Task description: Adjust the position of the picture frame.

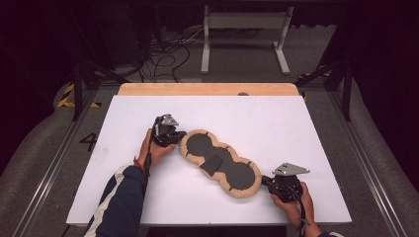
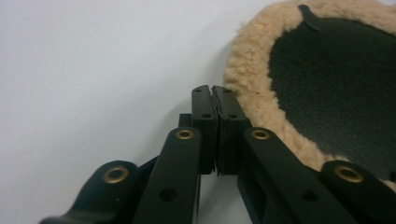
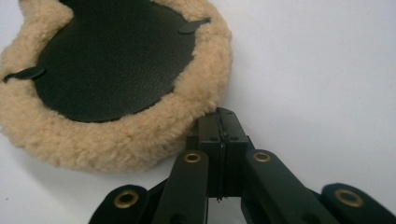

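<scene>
A peanut-shaped pad (image 1: 220,163), black leather-like face ringed with tan fleece, lies slantwise on the white table top (image 1: 276,128). My left gripper (image 1: 182,134) sits at its upper-left end, shut; in the left gripper view the gripper (image 2: 214,88) has its jaws pressed together right beside the fleece rim of the pad (image 2: 336,84), nothing visible between them. My right gripper (image 1: 263,180) rests at the pad's lower-right end. In the right gripper view the gripper (image 3: 224,112) is shut too, tips beside the fleece edge of the pad (image 3: 112,56).
A small black flap (image 1: 212,164) lies across the pad's narrow middle. A wooden strip (image 1: 207,89) runs along the table's far edge. Beyond it stand a white metal frame (image 1: 244,22) and loose cables (image 1: 165,57) on the floor.
</scene>
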The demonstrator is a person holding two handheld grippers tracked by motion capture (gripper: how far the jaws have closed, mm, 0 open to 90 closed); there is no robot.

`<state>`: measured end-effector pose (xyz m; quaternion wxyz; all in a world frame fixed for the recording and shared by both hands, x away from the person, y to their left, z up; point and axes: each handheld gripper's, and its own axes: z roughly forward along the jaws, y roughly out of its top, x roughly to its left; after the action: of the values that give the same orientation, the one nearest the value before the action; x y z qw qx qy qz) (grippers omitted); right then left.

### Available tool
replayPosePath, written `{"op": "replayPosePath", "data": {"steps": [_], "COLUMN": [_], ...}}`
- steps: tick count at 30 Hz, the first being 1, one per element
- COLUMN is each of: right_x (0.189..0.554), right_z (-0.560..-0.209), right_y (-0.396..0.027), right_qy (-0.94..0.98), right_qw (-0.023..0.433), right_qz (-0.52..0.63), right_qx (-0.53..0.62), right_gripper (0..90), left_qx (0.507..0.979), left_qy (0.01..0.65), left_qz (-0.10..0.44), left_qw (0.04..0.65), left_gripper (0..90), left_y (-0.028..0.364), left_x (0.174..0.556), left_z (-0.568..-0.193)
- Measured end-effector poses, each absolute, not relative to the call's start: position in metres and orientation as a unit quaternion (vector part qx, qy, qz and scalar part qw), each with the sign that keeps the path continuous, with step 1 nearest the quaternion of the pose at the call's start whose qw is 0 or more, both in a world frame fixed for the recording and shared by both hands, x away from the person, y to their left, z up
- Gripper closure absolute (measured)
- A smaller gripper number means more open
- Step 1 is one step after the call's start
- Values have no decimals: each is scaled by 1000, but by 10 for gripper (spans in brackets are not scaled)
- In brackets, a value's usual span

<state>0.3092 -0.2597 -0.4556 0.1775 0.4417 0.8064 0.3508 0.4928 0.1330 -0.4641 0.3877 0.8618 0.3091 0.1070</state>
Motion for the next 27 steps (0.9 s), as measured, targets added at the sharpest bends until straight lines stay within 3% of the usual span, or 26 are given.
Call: {"op": "replayPosePath", "data": {"steps": [15, 19, 22, 27], "right_x": [327, 333, 337, 330], "right_z": [-455, -454, -454, -452], "right_y": [-258, -258, -258, -262], "right_qy": [798, 794, 793, 793], "right_qw": [187, 188, 187, 184], "right_qz": [343, 343, 344, 347], "right_qx": [459, 465, 467, 467], "right_gripper": [900, 900, 900, 900], "left_qx": [882, 888, 878, 863], "left_qy": [280, 271, 292, 304], "left_qz": [69, 83, 106, 154], "left_qw": [373, 361, 365, 372], "left_gripper": [900, 899, 818, 818], "left_y": [164, 166, 165, 151], "left_x": [461, 454, 456, 465], "left_z": [-460, -458, -458, -458]}}
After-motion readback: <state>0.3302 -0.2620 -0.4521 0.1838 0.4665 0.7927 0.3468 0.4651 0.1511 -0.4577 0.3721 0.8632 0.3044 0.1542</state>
